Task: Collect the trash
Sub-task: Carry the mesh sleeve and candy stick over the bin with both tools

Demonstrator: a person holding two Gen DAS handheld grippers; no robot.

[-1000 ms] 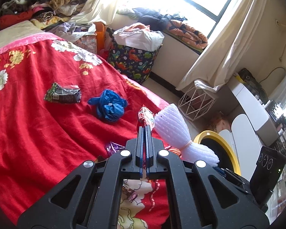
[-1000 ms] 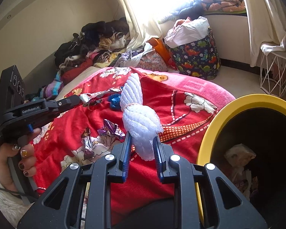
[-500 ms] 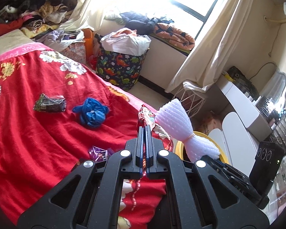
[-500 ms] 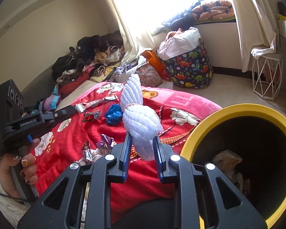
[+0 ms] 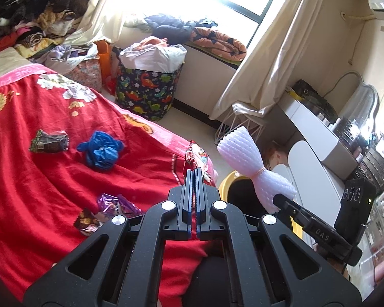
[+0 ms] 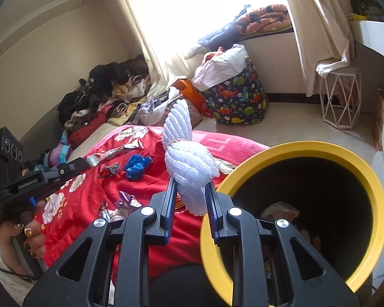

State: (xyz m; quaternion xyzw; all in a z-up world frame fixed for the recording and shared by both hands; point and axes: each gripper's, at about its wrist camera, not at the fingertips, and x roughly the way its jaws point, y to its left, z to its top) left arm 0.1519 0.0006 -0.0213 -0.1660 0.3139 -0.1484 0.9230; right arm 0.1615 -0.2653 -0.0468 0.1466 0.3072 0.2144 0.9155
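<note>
Both wrist views close above red blanket [image 5: 38, 179], facing window, sharing bin [image 6: 294, 151].

A: What do the tools look like?

B: Both are matte black, speckled frames with triangular cut-outs and silver round screws. The right gripper [image 6: 190, 194] has blue ribbed finger pads [image 6: 166, 217].

A: Any markings?

B: White lettering on the left gripper [image 6: 87, 162]. The hand [image 6: 25, 232] has dark and gold-painted nails.

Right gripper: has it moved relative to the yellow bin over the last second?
Yes. The right gripper, shut on the white foam net, has shifted toward the yellow bin; the bin's rim now reaches behind its right finger and the opening fills more of the right wrist view.
</note>
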